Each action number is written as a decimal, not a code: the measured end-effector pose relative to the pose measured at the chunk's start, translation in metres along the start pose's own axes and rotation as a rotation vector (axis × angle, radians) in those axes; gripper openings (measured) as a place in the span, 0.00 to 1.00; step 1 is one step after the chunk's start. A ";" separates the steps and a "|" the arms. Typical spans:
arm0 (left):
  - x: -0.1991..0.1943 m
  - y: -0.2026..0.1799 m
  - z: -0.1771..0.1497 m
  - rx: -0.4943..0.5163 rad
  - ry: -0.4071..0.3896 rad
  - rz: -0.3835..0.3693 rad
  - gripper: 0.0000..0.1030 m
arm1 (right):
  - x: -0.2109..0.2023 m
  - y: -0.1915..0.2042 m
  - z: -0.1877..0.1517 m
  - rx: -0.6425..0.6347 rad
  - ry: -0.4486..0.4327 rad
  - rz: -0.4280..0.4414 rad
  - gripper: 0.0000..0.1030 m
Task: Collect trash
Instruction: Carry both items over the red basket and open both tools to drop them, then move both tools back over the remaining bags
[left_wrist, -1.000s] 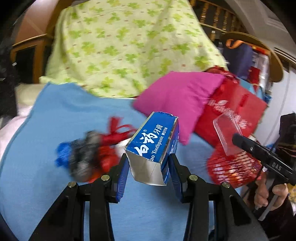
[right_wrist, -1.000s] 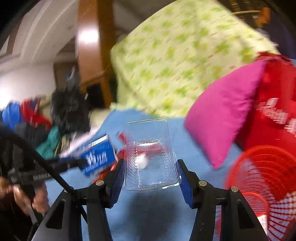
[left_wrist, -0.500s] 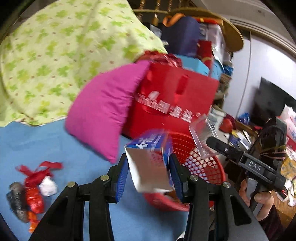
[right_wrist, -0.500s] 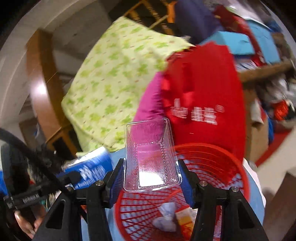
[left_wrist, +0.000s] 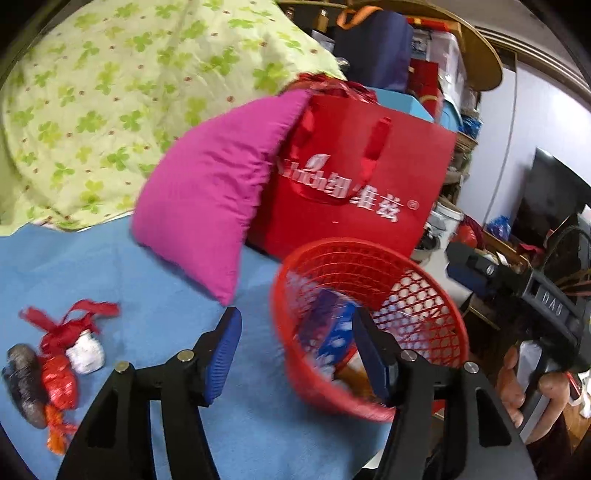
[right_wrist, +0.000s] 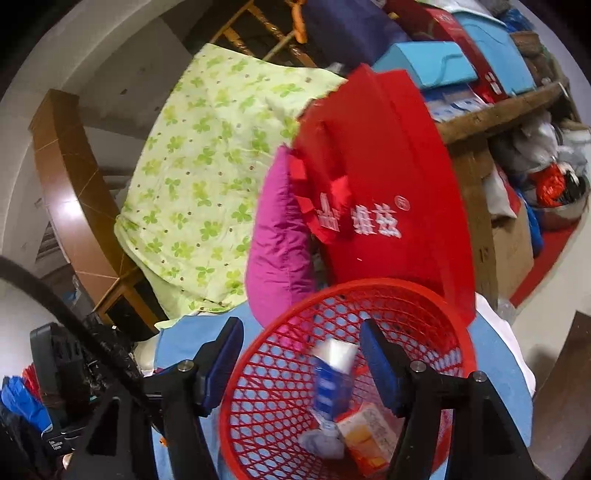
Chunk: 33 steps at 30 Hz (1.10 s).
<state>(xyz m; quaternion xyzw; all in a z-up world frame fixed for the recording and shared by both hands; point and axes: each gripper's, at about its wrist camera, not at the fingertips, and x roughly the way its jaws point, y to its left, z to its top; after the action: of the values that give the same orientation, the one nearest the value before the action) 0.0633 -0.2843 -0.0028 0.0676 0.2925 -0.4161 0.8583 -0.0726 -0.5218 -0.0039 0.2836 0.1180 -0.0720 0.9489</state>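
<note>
A red mesh basket (left_wrist: 436, 288) (right_wrist: 436, 306) stands on the blue sheet. My left gripper (left_wrist: 295, 350) is open and empty at the basket's near left rim. The blue toothpaste box (left_wrist: 334, 332) (right_wrist: 332, 380) is blurred inside the basket. My right gripper (right_wrist: 301, 365) is open and empty above the basket; it also shows in the left wrist view (left_wrist: 476, 275) at the right. An orange-white carton (right_wrist: 369, 435) and crumpled white paper (right_wrist: 323, 441) lie in the basket. The clear tray is hard to make out. Red wrappers (left_wrist: 59, 369), a white wad (left_wrist: 85, 352) and a grey lump (left_wrist: 24, 384) lie at left.
A magenta pillow (left_wrist: 210, 192) and a red gift bag (left_wrist: 354, 184) stand just behind the basket. A green clover quilt (left_wrist: 129, 92) is piled at the back. Cluttered shelves and boxes (right_wrist: 498, 92) are at the right beyond the bed edge.
Both grippers swung right over the basket and opened. The toothpaste box left my left gripper and the clear tray left my right gripper; the box now drops into the basket.
</note>
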 end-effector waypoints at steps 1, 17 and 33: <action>-0.005 0.007 -0.004 -0.006 -0.006 0.018 0.64 | 0.000 0.007 -0.001 -0.018 -0.010 0.014 0.67; -0.136 0.207 -0.120 -0.311 -0.077 0.521 0.73 | 0.071 0.185 -0.084 -0.341 0.117 0.245 0.79; -0.085 0.256 -0.097 -0.276 0.002 0.471 0.73 | 0.216 0.230 -0.162 -0.393 0.496 0.118 0.78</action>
<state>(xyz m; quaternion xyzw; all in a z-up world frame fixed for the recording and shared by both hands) 0.1717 -0.0270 -0.0673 0.0167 0.3235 -0.1614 0.9322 0.1527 -0.2569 -0.0727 0.1103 0.3407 0.0787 0.9303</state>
